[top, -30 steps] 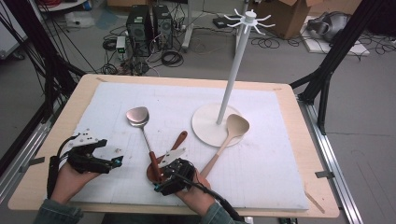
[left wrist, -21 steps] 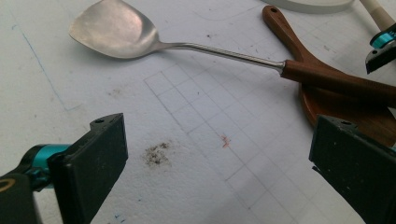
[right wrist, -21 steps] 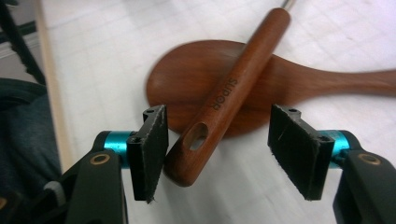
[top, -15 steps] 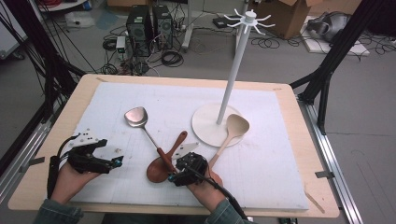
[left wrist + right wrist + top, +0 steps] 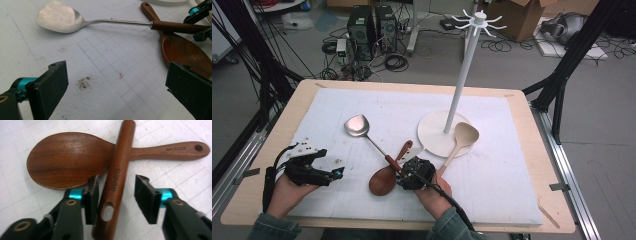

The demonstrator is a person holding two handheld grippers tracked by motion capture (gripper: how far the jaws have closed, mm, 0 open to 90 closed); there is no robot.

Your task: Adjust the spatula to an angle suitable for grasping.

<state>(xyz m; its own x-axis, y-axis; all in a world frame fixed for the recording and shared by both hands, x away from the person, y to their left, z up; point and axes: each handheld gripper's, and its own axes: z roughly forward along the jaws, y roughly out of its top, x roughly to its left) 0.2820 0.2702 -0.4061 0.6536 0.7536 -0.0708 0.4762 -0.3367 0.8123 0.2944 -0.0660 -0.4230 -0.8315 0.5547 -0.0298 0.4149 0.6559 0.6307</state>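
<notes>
two jaws of our right gripper (image 5: 116,198) stand open astride the spatula handle (image 5: 117,177), its long axis running between them over the dark wooden spoon (image 5: 67,157); our left gripper (image 5: 117,100) gapes, farther off.

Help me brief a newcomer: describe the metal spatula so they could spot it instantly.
Start at the white stand's round base mid-table; look left. The metal spatula lies on the white mat, its brown handle crossing over the dark wooden spoon by the right gripper. It alone has a shiny silver blade; the pale spoon is wood.
</notes>
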